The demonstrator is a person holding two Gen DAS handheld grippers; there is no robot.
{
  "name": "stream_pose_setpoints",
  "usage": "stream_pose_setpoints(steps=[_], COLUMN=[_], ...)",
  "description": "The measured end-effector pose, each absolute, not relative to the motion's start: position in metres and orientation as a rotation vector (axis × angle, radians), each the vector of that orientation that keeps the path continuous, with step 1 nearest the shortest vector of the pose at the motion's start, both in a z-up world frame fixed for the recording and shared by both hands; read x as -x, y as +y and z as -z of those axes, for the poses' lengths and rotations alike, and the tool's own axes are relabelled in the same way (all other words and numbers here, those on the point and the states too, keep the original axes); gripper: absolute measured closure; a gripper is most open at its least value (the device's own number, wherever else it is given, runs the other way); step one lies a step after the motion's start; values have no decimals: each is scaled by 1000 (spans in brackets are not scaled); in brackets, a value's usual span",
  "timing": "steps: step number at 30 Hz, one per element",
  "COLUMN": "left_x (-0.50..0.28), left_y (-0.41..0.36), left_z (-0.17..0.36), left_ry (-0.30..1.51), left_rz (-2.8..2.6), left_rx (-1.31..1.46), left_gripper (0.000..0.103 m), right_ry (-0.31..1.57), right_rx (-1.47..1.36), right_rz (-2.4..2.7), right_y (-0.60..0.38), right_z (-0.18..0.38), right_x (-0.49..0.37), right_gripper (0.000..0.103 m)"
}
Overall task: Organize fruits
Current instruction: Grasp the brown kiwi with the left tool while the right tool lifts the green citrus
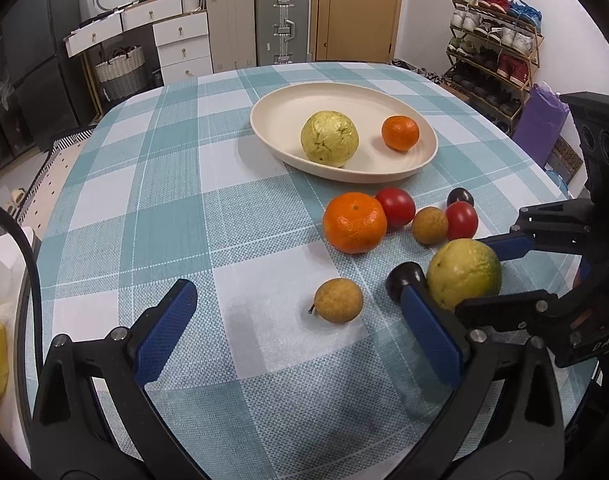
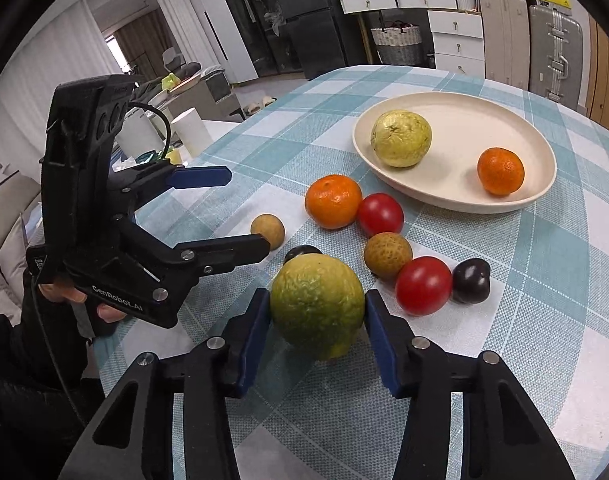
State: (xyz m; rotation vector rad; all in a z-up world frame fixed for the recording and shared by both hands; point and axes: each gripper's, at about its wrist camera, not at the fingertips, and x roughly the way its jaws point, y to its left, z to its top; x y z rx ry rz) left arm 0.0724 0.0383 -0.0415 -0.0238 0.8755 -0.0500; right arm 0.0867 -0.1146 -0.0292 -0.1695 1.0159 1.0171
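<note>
Evidently, the right gripper (image 2: 317, 340) is set around the large green-yellow citrus (image 2: 317, 305), one blue pad at the fruit's 9 o'clock side and the other at 3 o'clock. The left pad is seen touching the peel and the right pad appears to be just at it, so the fruit is judged clamped or very nearly so, still resting on the checked bench (image 2: 524, 380). The widest part of the round fruit is straddled, which is judged to keep it from rolling out when lifted.

The left gripper (image 1: 300, 336) is held with its jaws wide apart and nothing between them, above a small tan longan (image 1: 338, 300). It is kept off at the citrus's 9 o'clock, seemingly to leave the right side room.

The oval cream plate (image 2: 544, 184) lies at 1 o'clock from the citrus, already carrying a yellow guava (image 2: 400, 138) and a small mandarin (image 2: 500, 171). Open plate floor is left between and in front of these two.

Between citrus and plate a loose cluster is found: a larger mandarin (image 2: 333, 201), two red tomatoes, another longan and dark plums. A straight path at bench level is judged blocked, so a raised carry is called for. The bench's near edge is close below the gripper.
</note>
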Motion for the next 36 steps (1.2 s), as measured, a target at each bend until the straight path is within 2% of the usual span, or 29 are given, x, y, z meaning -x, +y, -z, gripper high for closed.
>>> stream_pose_setpoints(steps=[6,13,18,20,21,23,26,36], left_x=[-71,-72,-71,-71,-71,-72,-73,-72], left_y=[39,41,37,34,32,30,28,29], left_z=[41,44,46,48,50,52,53,49], left_ry=[877,895,905,912,918,928,926,904], left_rz=[60,72,114,129,141,155,163,166], left_rx=[23,29,29,23,22,16,8,18], left_gripper=[1,18,36,52,55,68,78,79], right_ry=[1002,964,954,951,950,945,942,942], right_rx=[182,163,152,146,144,139,136,129], right_rz=[-1011,-996,-979,-975,-974,-970,-965,-949], right_y=[-114,-121,-125,-126,-127,-128,-130,-132], right_z=[29,18,14,13,12,11,11,12], right_x=[-85,-87,-90,-92,-92,-93,-95,-98], right_gripper=[55,55,55,55,55,55,55,55])
